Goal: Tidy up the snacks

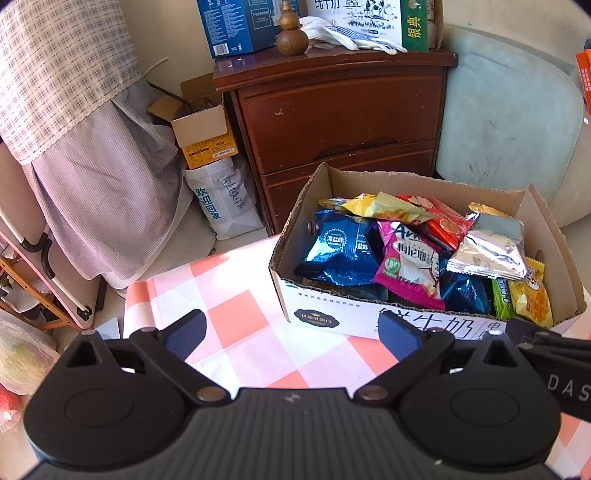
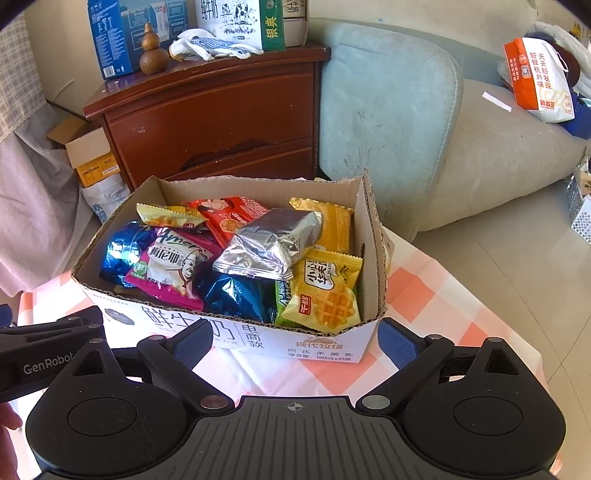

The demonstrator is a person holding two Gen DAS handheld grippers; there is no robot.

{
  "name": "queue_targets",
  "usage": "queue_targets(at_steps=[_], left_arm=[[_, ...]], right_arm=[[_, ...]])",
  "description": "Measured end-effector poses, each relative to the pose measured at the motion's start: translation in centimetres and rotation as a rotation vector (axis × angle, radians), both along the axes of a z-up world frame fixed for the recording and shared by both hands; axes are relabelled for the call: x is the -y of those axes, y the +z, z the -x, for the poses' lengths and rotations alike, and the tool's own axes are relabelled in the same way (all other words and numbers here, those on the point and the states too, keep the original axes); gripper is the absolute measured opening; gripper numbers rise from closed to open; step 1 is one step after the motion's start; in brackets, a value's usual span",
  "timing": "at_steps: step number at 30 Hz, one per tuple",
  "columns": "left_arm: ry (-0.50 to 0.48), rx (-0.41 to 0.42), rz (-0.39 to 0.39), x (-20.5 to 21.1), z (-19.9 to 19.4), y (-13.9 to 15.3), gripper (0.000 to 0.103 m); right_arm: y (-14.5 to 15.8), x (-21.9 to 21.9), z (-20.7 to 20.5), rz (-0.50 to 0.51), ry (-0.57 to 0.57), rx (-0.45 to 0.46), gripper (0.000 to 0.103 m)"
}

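Note:
An open cardboard box [image 1: 321, 314] [image 2: 243, 334] stands on a pink-and-white checked tablecloth [image 1: 236, 317] [image 2: 417, 295]. It holds several snack packets: a silver foil one [image 1: 491, 247] [image 2: 269, 243] on top, a blue one [image 1: 340, 247] [image 2: 122, 251], a magenta one [image 1: 410, 262] [image 2: 170, 266], a red one [image 1: 447, 218] [image 2: 229, 214], a yellow waffle one [image 1: 532, 291] [image 2: 325, 291]. My left gripper [image 1: 291, 336] is open and empty, in front of the box's left corner. My right gripper [image 2: 295, 343] is open and empty, just in front of the box.
A brown wooden nightstand [image 1: 332, 107] [image 2: 214, 110] stands behind the box, with milk cartons and a wooden gourd [image 1: 291, 33] [image 2: 153, 51] on top. A pale green sofa [image 1: 509, 110] [image 2: 391, 122] is at the right. Boxes and a bag [image 1: 221, 195] lie on the floor at the left.

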State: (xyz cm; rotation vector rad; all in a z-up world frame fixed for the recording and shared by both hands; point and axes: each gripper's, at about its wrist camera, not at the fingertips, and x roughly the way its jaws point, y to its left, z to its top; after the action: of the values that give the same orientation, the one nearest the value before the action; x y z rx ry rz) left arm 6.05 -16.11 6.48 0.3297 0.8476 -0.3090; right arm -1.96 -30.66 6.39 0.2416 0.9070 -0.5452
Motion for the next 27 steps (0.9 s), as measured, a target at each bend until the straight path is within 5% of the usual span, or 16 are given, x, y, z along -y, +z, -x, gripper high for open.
queue_targets(at_steps=[27], left_arm=[[-0.002,0.005,-0.033,1.9,-0.5,-0.3,0.099]], right_arm=[[-0.5,0.8,-0.6,0.023,-0.044,-0.042,0.098]])
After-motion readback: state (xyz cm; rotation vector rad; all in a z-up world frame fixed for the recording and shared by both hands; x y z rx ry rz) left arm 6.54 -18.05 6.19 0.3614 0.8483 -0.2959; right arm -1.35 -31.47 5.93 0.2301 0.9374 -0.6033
